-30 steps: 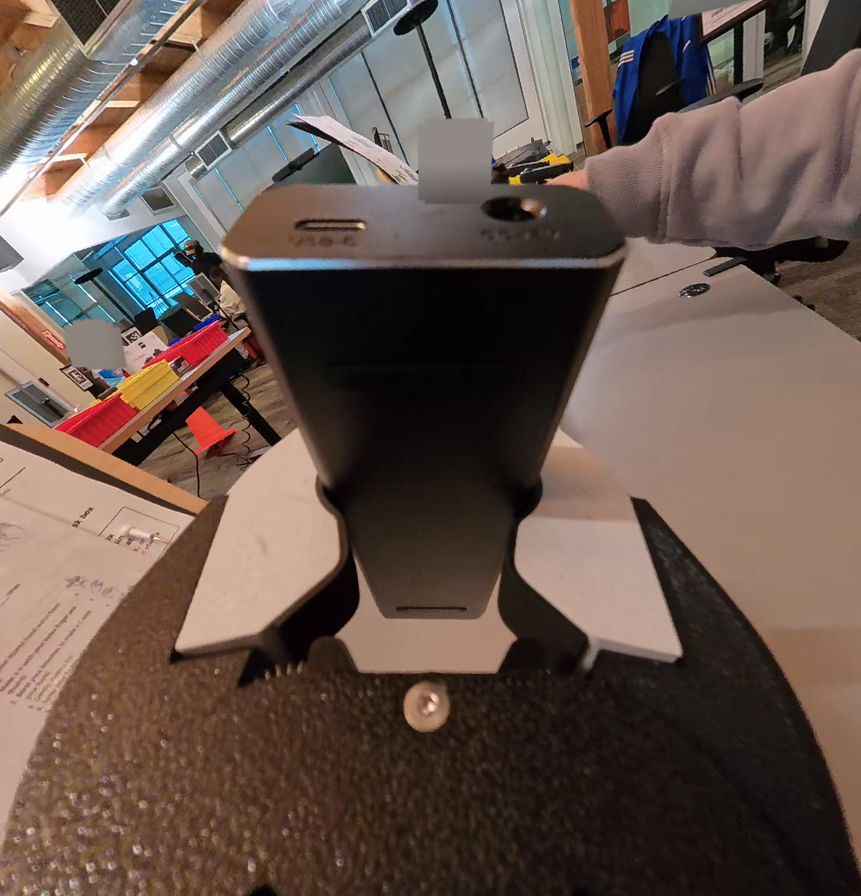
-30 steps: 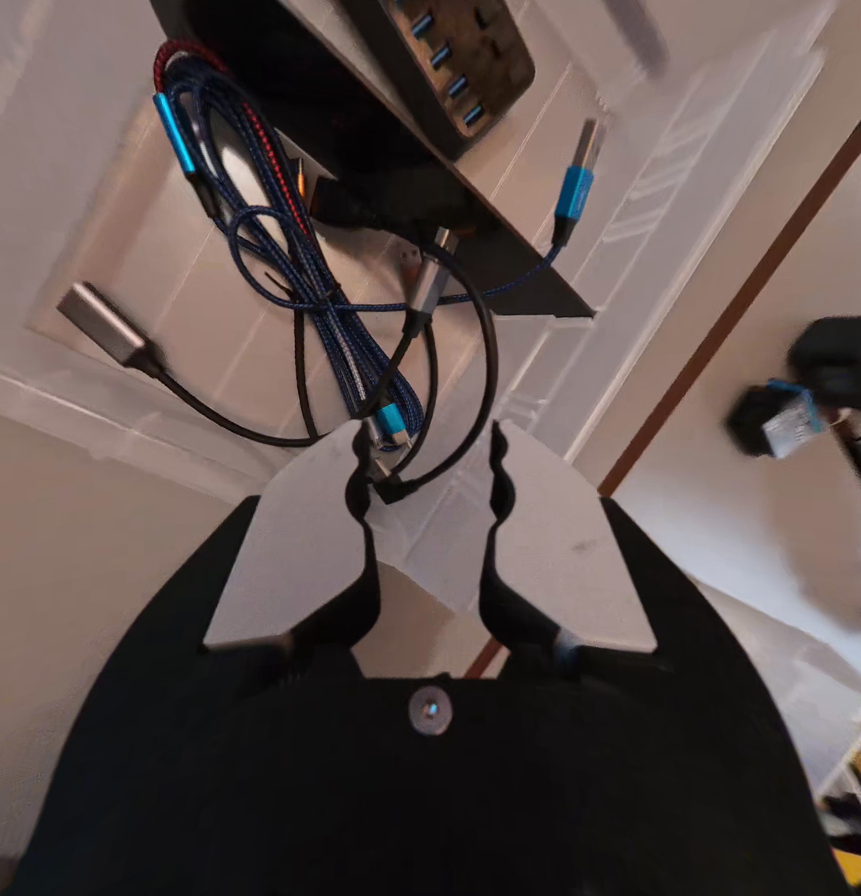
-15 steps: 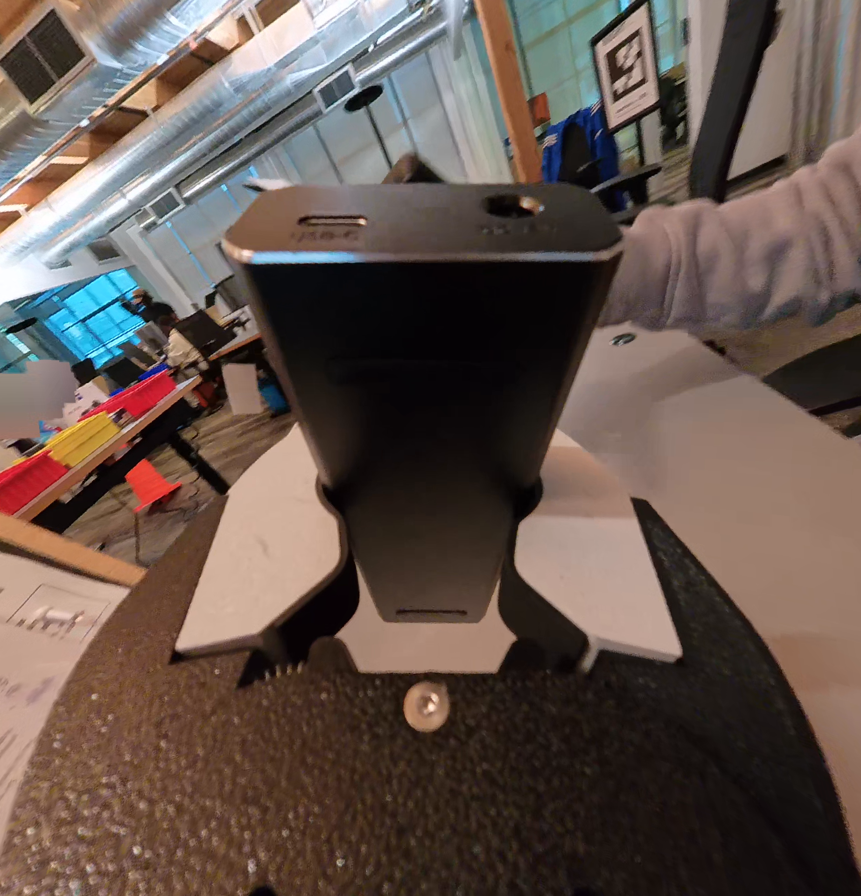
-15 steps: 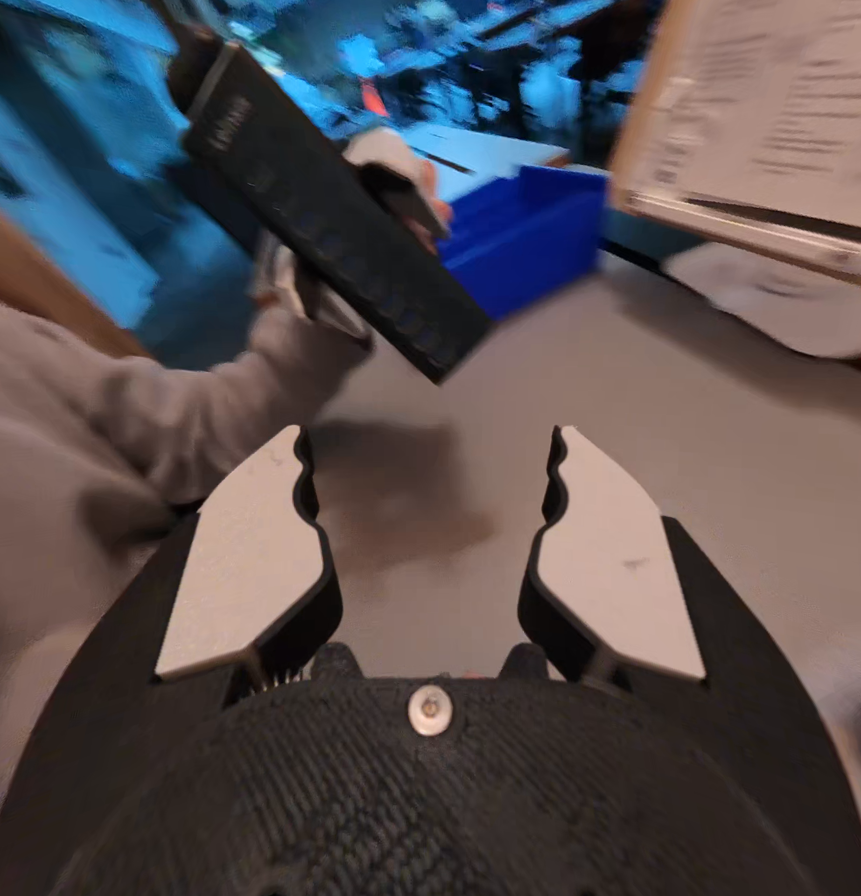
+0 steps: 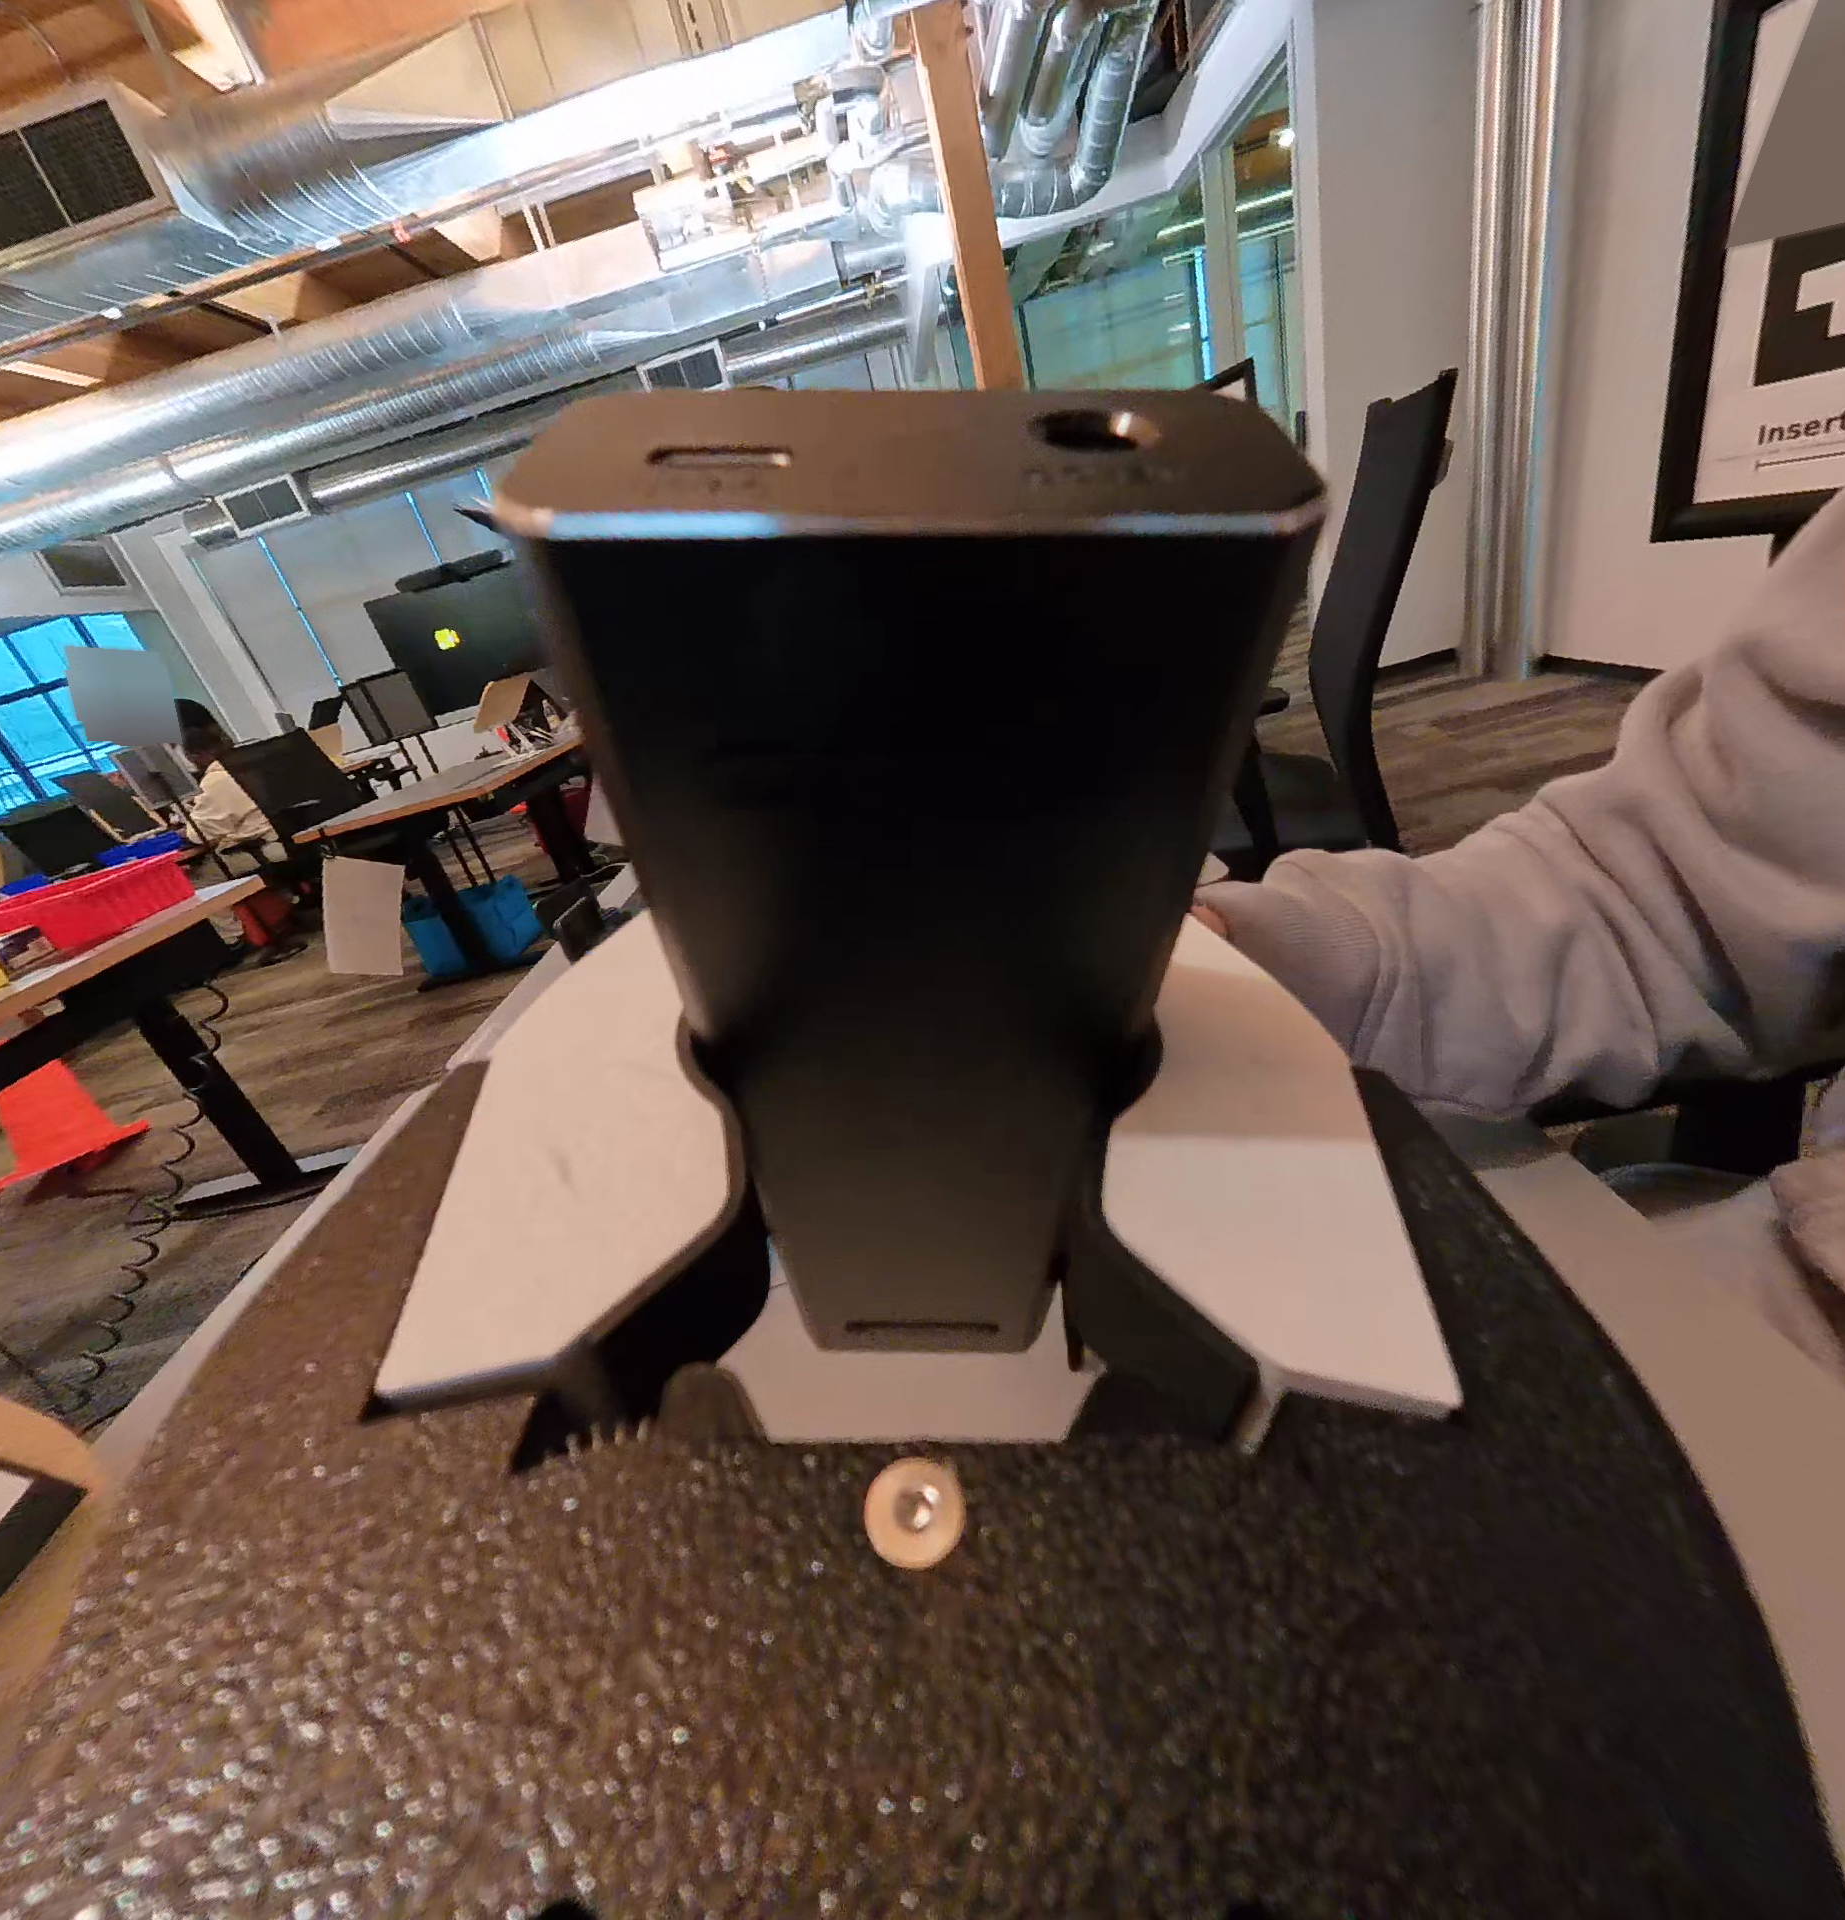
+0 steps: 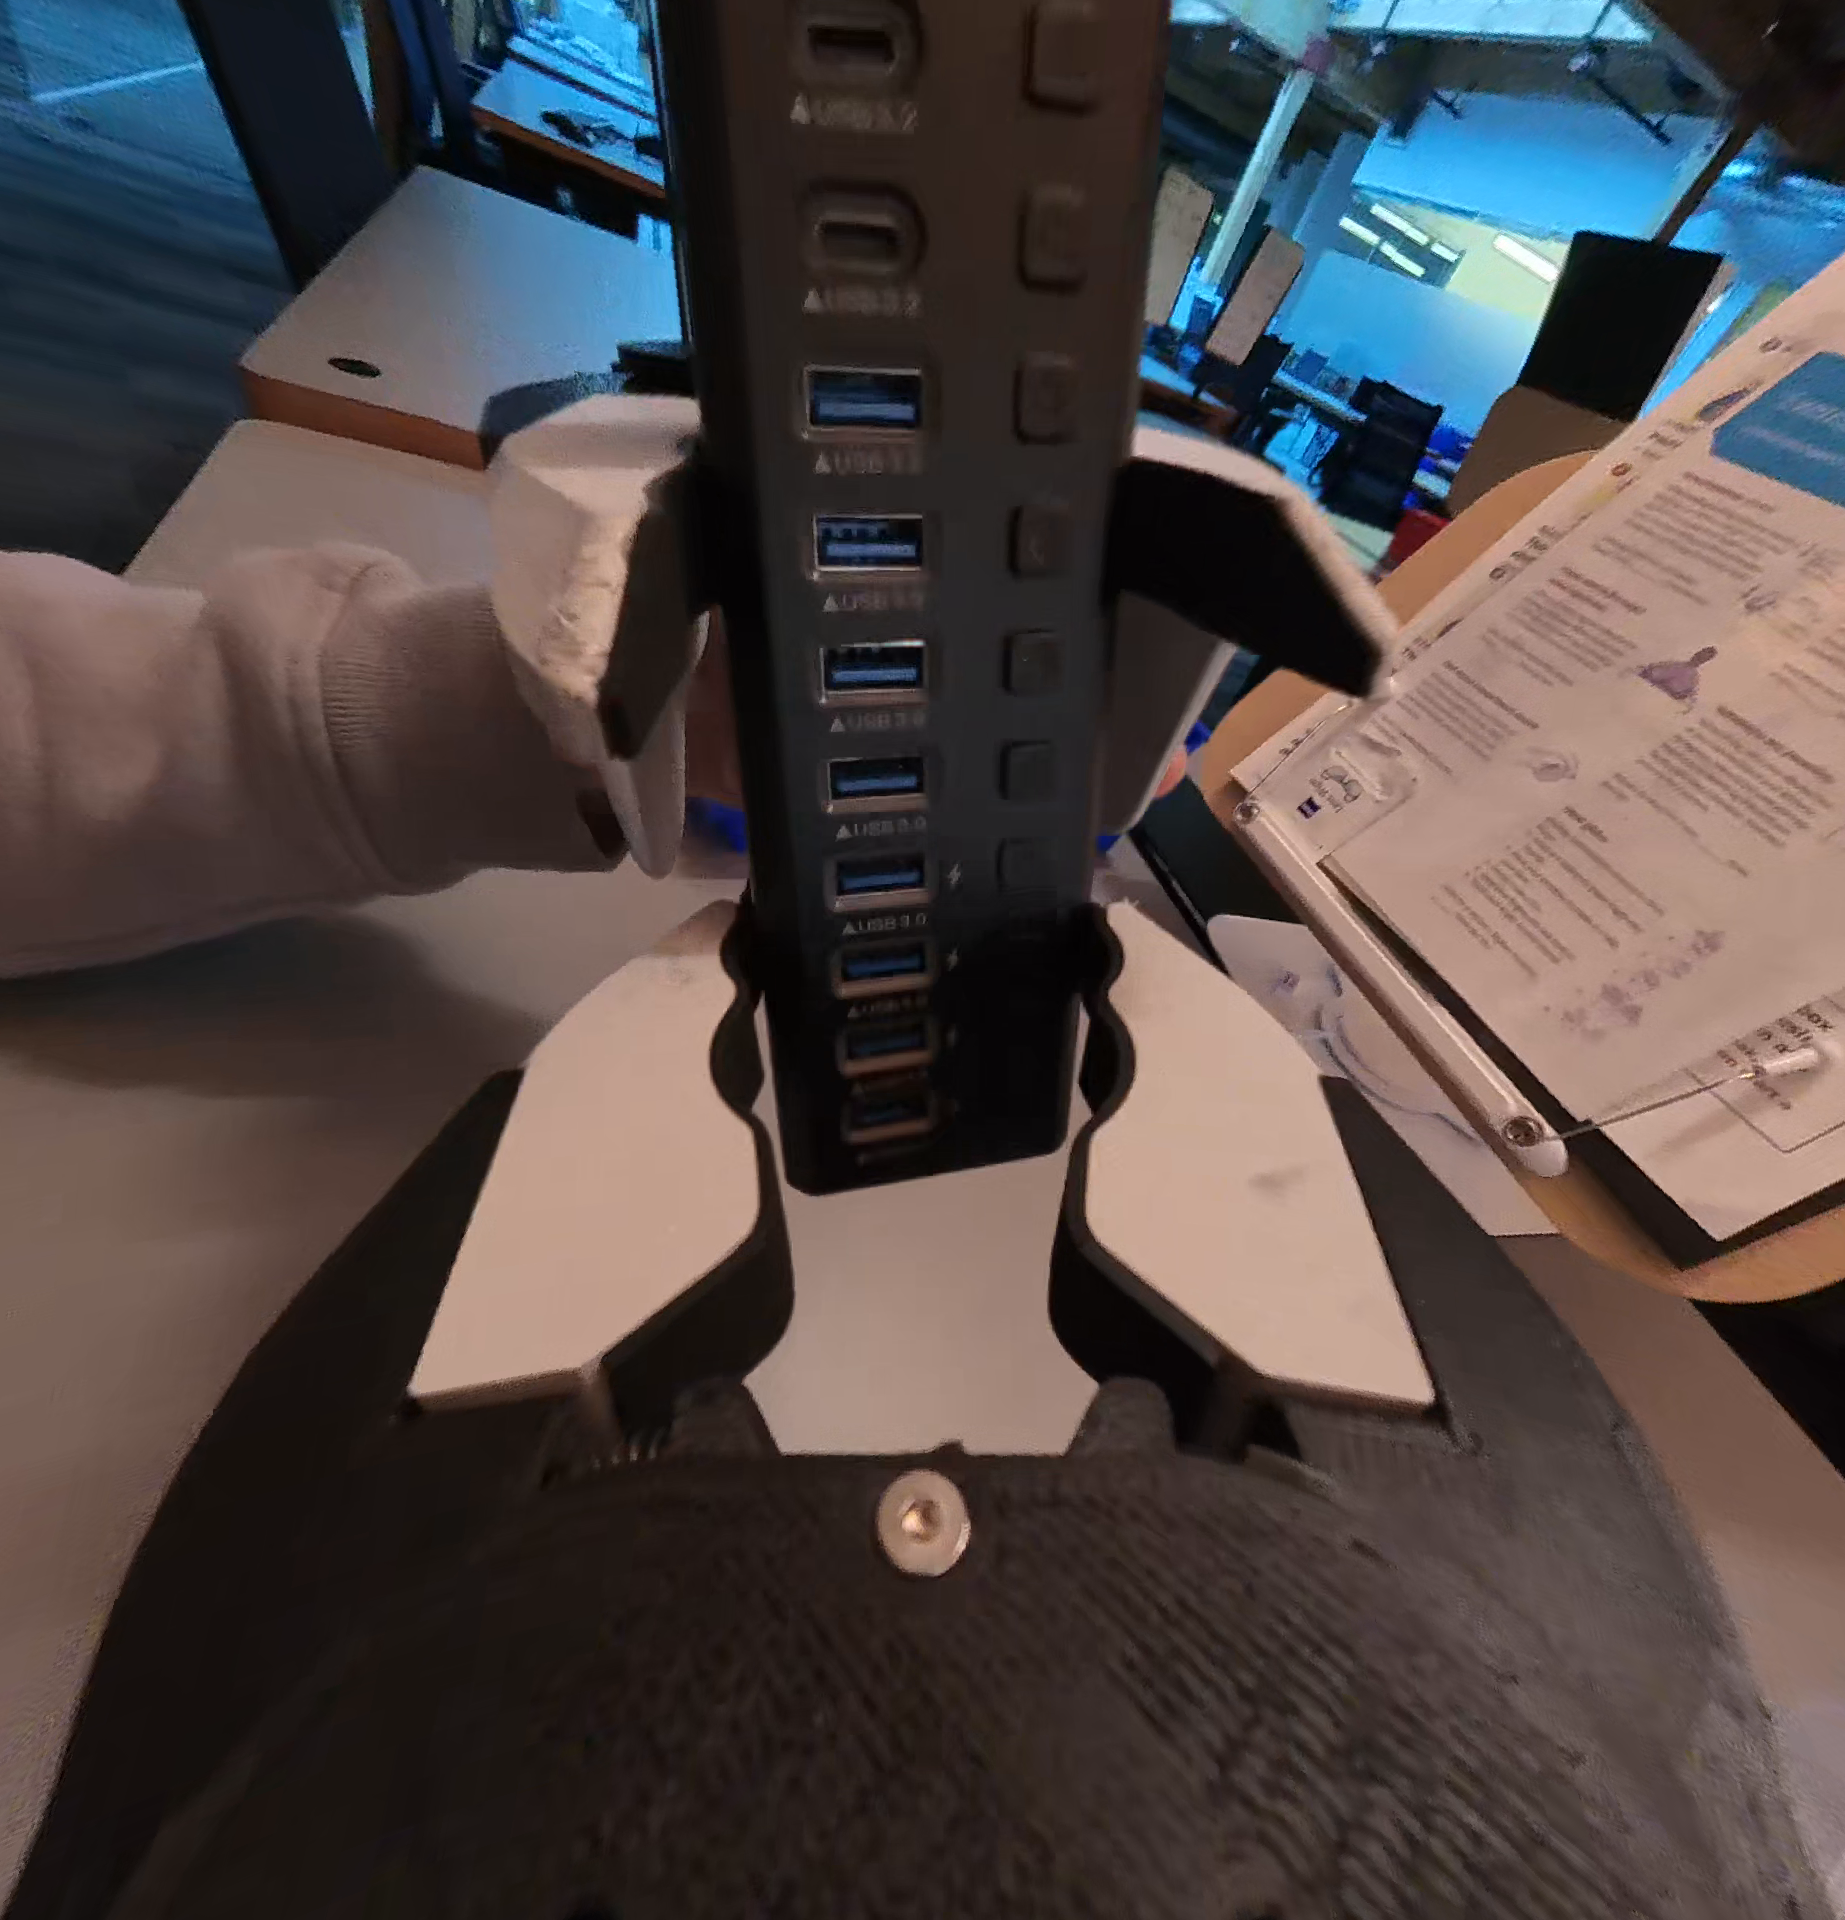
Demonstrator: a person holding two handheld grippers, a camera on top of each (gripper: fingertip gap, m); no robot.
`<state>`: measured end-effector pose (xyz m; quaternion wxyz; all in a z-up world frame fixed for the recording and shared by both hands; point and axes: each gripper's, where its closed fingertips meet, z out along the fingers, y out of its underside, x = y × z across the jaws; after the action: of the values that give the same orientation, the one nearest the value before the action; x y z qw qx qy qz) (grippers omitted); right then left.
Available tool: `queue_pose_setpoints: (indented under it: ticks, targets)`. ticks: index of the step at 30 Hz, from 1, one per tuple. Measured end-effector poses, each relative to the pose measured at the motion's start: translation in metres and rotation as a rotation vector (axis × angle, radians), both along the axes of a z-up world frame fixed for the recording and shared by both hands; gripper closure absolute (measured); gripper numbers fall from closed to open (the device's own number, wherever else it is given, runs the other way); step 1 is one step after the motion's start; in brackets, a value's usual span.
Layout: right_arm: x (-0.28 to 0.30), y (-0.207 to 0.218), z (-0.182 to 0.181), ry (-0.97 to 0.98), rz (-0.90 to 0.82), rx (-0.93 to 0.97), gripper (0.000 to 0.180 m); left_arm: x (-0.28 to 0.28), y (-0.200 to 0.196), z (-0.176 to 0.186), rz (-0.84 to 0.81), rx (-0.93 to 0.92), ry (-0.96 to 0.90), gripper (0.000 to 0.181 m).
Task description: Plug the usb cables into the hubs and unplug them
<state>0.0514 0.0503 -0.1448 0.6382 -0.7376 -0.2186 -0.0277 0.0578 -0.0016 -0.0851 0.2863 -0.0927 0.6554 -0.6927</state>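
Note:
A long black USB hub [image 5: 918, 779] stands upright in my left gripper [image 5: 923, 1039], which is shut on its sides; its end face with two sockets points away. In the right wrist view the hub [image 6: 897, 582] shows its row of blue ports, all empty. My right gripper [image 6: 916, 935] is closed against the sides of the hub's near end. The left gripper's fingers [image 6: 1209, 592] clamp the hub farther up. No cables are in view.
A clipboard with printed sheets [image 6: 1624, 779] leans at the right, close to the hub. A grey sleeve [image 6: 222, 748] reaches in from the left over the pale table [image 6: 222, 1143]. Desks, a red bin [image 5: 76, 904] and an orange cone [image 5: 56, 1122] lie beyond.
My right gripper swung away from the cable pile, turned toward the hub and closed on its near end. My left gripper kept hold of the hub and turned to the right.

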Motion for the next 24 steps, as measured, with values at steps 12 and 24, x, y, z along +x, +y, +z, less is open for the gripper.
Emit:
queue_pose_setpoints:
  ticks: [12,24]
  targets:
    - [0.08,-0.033,0.011,-0.5,-0.564,-0.051,0.12,0.022,0.01,-0.005,0.273,0.141,0.012,0.105]
    - [0.108,-0.065,0.037,-1.089,-0.835,-0.07,0.12,0.036,0.035,-0.014,0.335,-0.048,0.412,0.146]
